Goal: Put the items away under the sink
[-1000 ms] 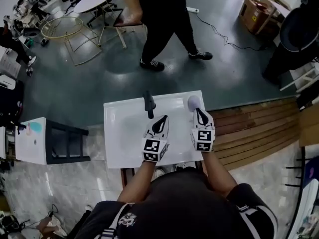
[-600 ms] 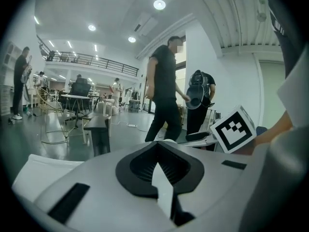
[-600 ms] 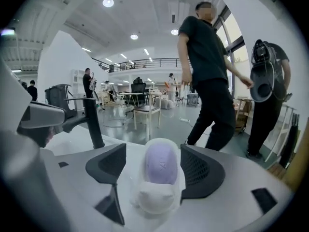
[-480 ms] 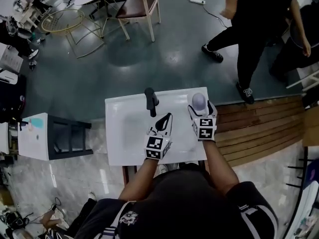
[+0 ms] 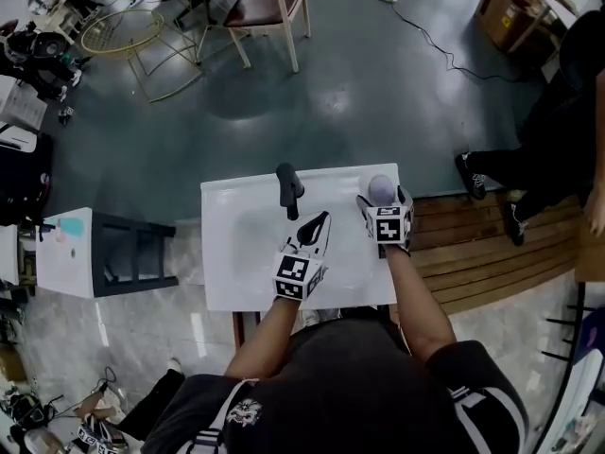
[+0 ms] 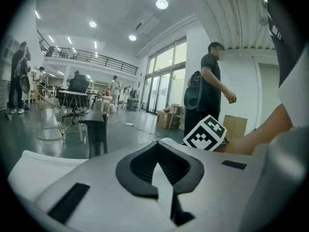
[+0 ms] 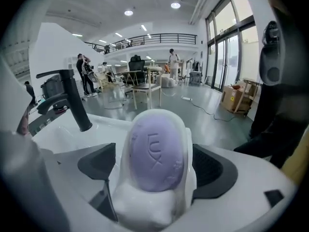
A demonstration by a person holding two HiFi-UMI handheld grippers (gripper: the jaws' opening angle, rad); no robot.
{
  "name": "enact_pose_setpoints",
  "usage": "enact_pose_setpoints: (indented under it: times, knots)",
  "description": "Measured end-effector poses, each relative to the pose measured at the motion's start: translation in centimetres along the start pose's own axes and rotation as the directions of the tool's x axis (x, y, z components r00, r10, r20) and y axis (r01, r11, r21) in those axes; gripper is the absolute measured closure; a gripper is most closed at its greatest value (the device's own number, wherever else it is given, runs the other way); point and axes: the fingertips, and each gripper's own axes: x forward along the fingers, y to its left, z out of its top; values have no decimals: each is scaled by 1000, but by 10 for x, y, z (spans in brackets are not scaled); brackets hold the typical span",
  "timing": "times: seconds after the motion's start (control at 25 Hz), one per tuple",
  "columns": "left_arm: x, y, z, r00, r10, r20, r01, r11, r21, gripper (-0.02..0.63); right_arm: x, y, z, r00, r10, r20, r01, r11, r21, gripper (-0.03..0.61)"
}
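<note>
A purple soap bar lies in a white soap dish at the far right corner of the white sink top. My right gripper is shut on the dish, one dark pad on each side of it. My left gripper hovers over the basin just left of it, shut, with nothing between its pads. The black faucet stands at the sink's back edge, ahead and left of both grippers.
A person's legs stand close by at the right, at the edge of the wooden flooring. A dark stool frame and a small white table stand left of the sink. A chair is farther off.
My right gripper moved forward and closed round the soap dish, which was ahead of its tips before. The left gripper barely moved. The person walked from behind the sink to the right.
</note>
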Motion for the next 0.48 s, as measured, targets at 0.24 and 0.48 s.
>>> enact_pose_setpoints:
  times: [0.24, 0.48]
  knots:
    - [4, 1, -7, 1000, -8, -29, 8, 1000, -17, 607, 13, -1, -2, 998, 11, -61, -12, 1000, -10, 103]
    - [6, 3, -18, 998, -2, -58, 1, 1000, -12, 607, 17, 10, -3, 993, 31, -116, -34, 999, -24, 103]
